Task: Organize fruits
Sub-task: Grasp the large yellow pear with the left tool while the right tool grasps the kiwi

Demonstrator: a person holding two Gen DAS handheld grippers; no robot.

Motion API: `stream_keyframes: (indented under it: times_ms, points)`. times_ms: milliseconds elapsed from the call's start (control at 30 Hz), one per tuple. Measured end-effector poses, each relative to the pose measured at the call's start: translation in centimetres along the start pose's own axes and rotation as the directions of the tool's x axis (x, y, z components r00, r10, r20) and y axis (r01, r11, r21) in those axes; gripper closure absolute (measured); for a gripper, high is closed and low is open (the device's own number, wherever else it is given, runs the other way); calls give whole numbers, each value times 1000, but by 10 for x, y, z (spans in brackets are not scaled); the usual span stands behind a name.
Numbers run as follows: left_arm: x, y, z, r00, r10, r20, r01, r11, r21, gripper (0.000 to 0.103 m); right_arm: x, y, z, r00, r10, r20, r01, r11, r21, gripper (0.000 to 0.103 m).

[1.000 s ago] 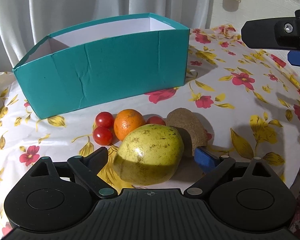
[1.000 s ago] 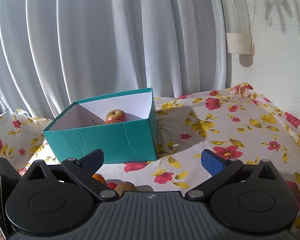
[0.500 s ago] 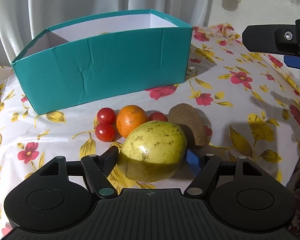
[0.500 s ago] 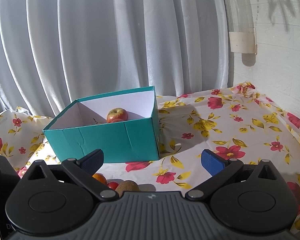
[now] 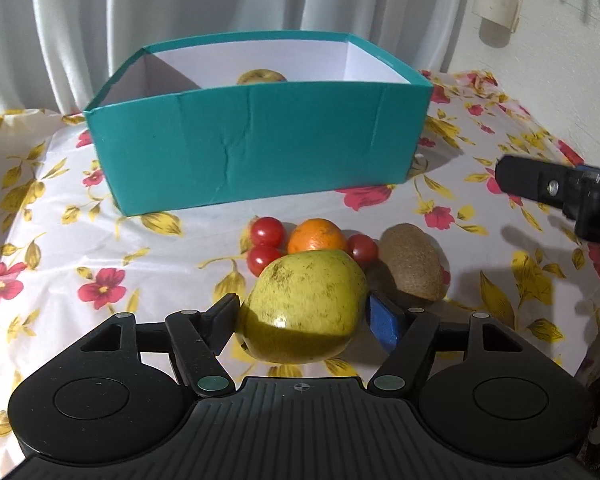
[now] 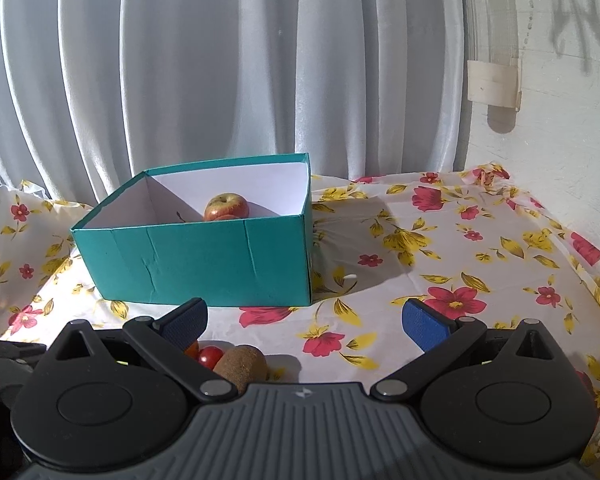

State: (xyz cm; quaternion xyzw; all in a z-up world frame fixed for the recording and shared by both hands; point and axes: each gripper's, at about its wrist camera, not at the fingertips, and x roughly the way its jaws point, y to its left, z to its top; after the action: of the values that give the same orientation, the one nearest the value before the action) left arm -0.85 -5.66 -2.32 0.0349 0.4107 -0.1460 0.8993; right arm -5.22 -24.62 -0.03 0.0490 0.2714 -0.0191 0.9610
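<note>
My left gripper (image 5: 304, 318) is shut on a large yellow-green speckled fruit (image 5: 306, 304) and holds it above the cloth. Behind it lie an orange (image 5: 318, 236), three cherry tomatoes (image 5: 267, 231) and a brown kiwi (image 5: 412, 266). A teal box (image 5: 260, 148) with a white inside stands beyond them; an apple (image 6: 226, 207) lies in it. My right gripper (image 6: 304, 320) is open and empty, held above the table right of the fruits; it also shows in the left wrist view (image 5: 560, 196). The kiwi (image 6: 242, 362) and a tomato (image 6: 210, 356) show under it.
A flowered tablecloth (image 6: 440, 248) covers the table. White curtains (image 6: 220, 60) hang behind the box, and a white wall (image 6: 560, 100) stands at the right. The table's right edge drops off near the right gripper.
My left gripper closed on the yellow-green fruit and rose with it; the box interior now shows from above. The right gripper stayed open and shifted little.
</note>
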Motion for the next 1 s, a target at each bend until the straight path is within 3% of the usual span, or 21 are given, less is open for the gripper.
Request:
stream_keyframes:
  times_ms: [200,300,500,700,833,1000]
  points:
    - [-21,22,5,998,52,40,-50,998,-47,30,27,18,-15,997,16,-80,-19,999,-34,0]
    - [-28,26,6,996,66,54,-63,997,-53,30,41,29,-21,992,28,-124,-34,998,-46,8]
    - [-36,36,6,994,90,61,-86,994,-73,30,65,43,-29,981,44,-190,-55,997,-50,13]
    - [-37,43,4,993,103,55,-98,991,-87,30,79,50,-36,970,53,-238,-68,996,-57,24]
    - [-37,44,4,993,102,54,-97,991,-87,30,85,51,-38,963,58,-261,-74,996,-53,42]
    - [-36,45,4,994,95,55,-90,992,-89,30,85,53,-39,968,44,-247,-68,994,-88,50]
